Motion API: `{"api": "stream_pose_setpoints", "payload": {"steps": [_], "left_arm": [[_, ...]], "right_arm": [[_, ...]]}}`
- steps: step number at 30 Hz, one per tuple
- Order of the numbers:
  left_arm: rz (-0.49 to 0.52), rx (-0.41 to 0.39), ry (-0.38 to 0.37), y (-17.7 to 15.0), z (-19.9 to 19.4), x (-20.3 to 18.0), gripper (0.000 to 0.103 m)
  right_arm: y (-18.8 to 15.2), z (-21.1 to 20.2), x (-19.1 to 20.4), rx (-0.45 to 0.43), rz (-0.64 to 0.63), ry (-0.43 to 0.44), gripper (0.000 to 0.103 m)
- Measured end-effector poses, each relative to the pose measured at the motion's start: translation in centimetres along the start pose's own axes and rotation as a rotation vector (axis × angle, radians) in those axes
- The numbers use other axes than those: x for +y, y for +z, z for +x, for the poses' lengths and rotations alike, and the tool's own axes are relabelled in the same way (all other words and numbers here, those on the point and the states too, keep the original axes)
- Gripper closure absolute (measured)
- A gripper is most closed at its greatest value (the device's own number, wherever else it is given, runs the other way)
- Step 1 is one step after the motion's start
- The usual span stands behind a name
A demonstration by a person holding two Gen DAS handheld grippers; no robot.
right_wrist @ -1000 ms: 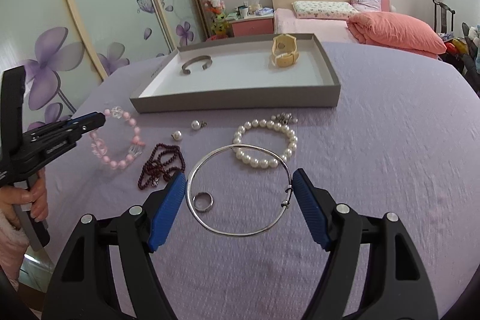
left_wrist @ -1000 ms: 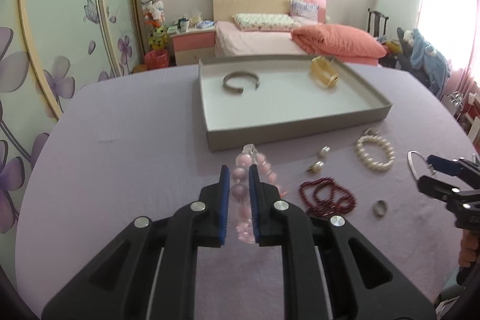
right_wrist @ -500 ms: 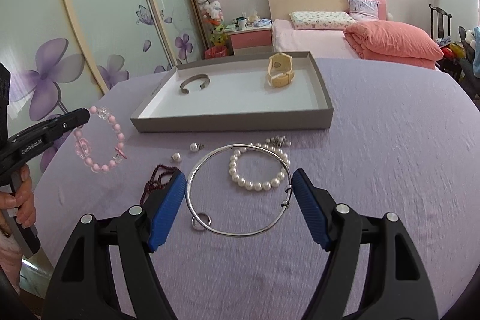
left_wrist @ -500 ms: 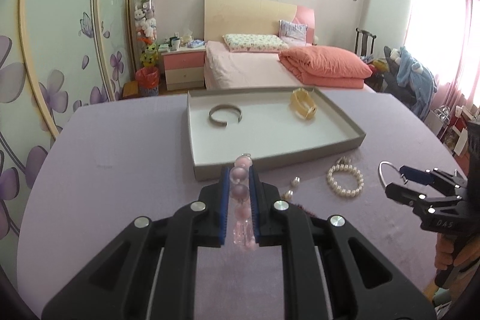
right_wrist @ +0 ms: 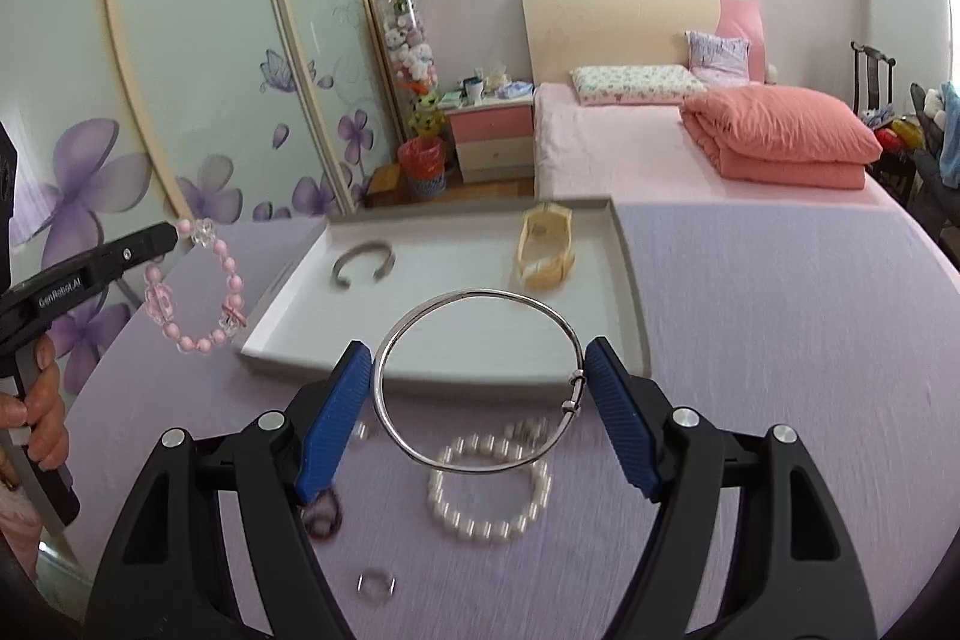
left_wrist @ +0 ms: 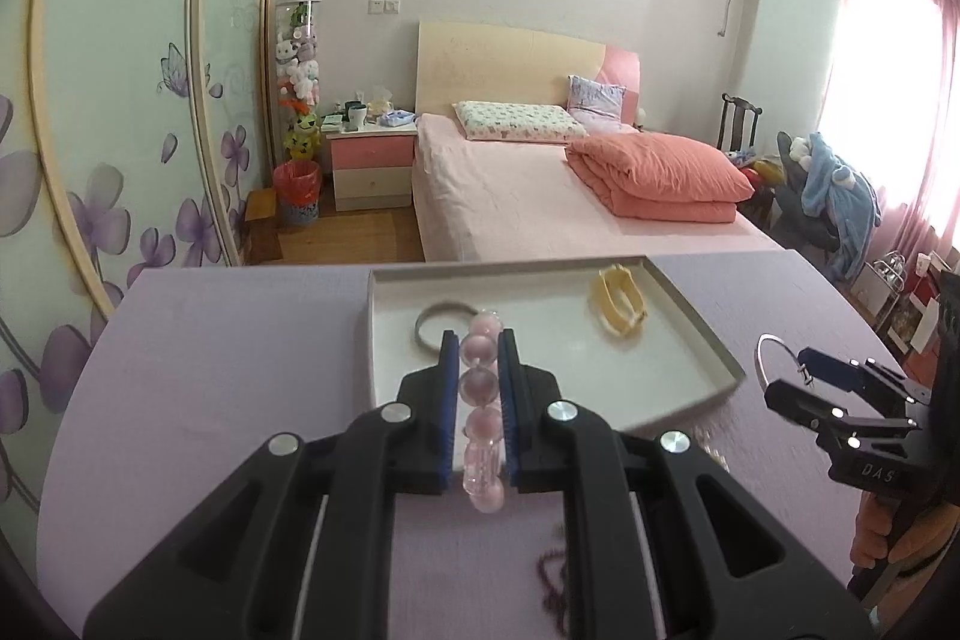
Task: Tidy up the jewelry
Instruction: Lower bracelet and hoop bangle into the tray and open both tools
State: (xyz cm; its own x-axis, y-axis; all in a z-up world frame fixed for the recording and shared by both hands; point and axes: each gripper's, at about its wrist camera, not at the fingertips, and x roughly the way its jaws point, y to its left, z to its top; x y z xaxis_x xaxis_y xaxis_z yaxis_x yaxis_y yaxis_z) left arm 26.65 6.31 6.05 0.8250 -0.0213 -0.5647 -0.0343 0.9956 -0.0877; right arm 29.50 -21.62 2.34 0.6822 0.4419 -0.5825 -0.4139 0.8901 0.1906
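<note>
Moved since before: both grippers have gone up off the purple cloth and closer to the tray, each taking its bracelet along. A second ago the pink beads and the silver ring were down low near the cloth.
Left gripper: squeezed tight on the pink bead bracelet. The beads run in a line between the blue pads and stick out past the tips.
Pink bead bracelet, from the other side: it hangs in the air as a loop below the left gripper, beside the tray's left edge.
Right gripper: its blue pads press on both sides of the silver bangle, so the wide jaws hold it. The bangle is in the air in front of the tray.
Tray: a gray tray with a white floor, sitting on the cloth.
In the tray: a gray open cuff on the left and a yellow bracelet on the right, well apart.
On the cloth: a pearl bracelet, a dark red bead string and a small ring, all near the right gripper and blurry.
Person: a hand grips the left gripper's handle.
</note>
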Motion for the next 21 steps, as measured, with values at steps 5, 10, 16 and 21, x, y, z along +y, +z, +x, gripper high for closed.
{"api": "stream_pose_setpoints", "payload": {"steps": [5,10,16,21], "left_arm": [[-0.004,0.023,-0.003,1.3,3.8,0.2,0.09],[-0.019,0.073,-0.014,1.0,7.7,0.5,0.09],[-0.007,0.118,-0.033,0.3,11.1,-0.1,0.089],[-0.01,0.137,-0.025,-0.3,12.1,0.2,0.089]], "right_arm": [[2.0,2.8,-0.7,-0.007,0.005,-0.017,0.03],[2.8,6.0,-1.4,0.018,-0.002,-0.036,0.03],[2.3,8.3,-1.8,0.055,0.003,-0.045,0.03],[1.7,9.1,-2.1,0.077,0.004,-0.05,0.03]]}}
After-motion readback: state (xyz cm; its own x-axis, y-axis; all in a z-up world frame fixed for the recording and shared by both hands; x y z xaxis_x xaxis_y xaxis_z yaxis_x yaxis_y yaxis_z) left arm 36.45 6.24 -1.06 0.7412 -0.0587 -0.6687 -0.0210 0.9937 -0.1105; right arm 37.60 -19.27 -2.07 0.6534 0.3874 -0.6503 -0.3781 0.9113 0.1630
